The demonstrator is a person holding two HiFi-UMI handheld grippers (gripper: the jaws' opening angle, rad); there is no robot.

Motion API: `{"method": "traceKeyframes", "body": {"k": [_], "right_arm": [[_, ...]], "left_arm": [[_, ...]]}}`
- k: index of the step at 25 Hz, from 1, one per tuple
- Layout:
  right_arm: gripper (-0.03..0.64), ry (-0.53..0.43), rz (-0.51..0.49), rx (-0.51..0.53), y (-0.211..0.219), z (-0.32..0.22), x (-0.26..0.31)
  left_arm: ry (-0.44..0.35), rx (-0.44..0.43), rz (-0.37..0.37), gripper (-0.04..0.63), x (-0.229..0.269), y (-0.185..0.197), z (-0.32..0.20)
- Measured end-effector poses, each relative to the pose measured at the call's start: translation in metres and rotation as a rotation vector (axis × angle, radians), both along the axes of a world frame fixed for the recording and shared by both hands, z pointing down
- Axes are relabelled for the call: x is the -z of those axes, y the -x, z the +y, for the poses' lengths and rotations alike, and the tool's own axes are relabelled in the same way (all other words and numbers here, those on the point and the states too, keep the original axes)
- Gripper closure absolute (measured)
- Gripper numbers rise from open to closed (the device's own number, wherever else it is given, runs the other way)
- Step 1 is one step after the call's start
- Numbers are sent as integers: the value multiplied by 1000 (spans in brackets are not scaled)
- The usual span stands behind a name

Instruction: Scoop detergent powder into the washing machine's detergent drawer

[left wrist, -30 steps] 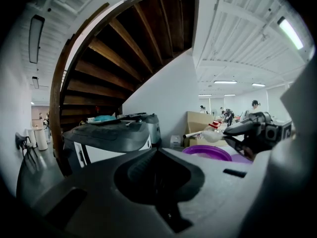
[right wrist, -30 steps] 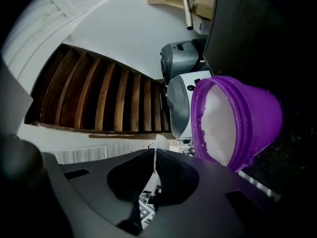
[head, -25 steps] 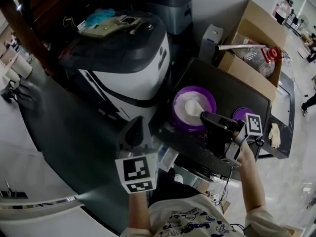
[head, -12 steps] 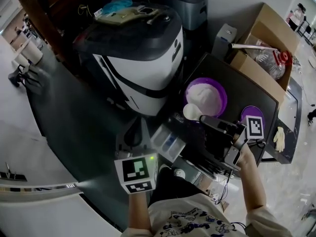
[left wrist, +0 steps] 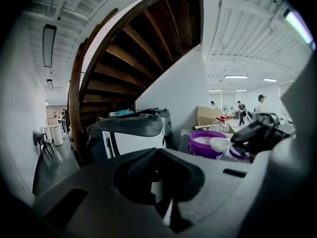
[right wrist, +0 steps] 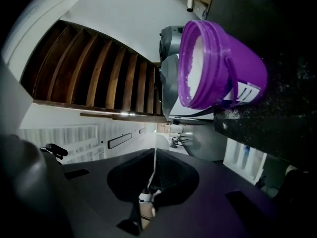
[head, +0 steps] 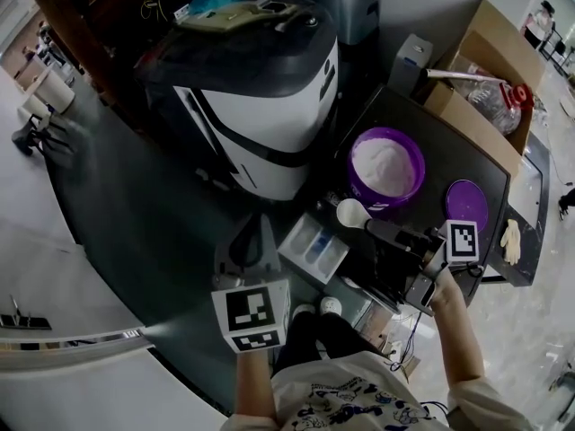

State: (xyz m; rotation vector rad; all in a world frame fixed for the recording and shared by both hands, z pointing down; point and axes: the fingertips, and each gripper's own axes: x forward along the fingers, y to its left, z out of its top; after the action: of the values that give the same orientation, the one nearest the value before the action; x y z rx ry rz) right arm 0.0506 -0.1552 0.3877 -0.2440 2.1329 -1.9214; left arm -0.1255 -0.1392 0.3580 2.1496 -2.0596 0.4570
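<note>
A purple tub [head: 386,164] of white powder stands on the black machine top [head: 440,160]; its lid [head: 467,205] lies beside it. My right gripper [head: 375,228] is shut on the handle of a white scoop [head: 350,212], whose bowl hangs past the top's front edge, between the tub and the pulled-out detergent drawer [head: 314,248]. In the right gripper view the tub [right wrist: 218,68] is ahead, the drawer [right wrist: 245,157] at lower right, and the scoop handle shows as a thin white line between the jaws of the right gripper [right wrist: 154,157]. My left gripper [head: 253,233] is shut, left of the drawer, holding nothing I can see.
A white and black appliance [head: 260,88] stands left of the tub. A cardboard box [head: 476,70] with a plastic jug is at the back right. A pale glove [head: 514,241] lies at the right edge. Dark floor stretches to the left.
The right gripper has lifted the scoop out of the tub and carried it left toward the drawer. The left gripper has hardly moved.
</note>
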Motion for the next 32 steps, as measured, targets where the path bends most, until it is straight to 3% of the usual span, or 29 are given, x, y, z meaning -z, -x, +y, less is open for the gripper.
{"method": "traceKeyframes", "body": {"k": [22, 32], "right_arm": [[595, 79, 252, -172, -3, 51, -111], [595, 42, 384, -185, -6, 51, -151]], "left_arm": [[97, -128, 25, 592, -68, -4, 24], [138, -151, 36, 592, -92, -9, 23]]}}
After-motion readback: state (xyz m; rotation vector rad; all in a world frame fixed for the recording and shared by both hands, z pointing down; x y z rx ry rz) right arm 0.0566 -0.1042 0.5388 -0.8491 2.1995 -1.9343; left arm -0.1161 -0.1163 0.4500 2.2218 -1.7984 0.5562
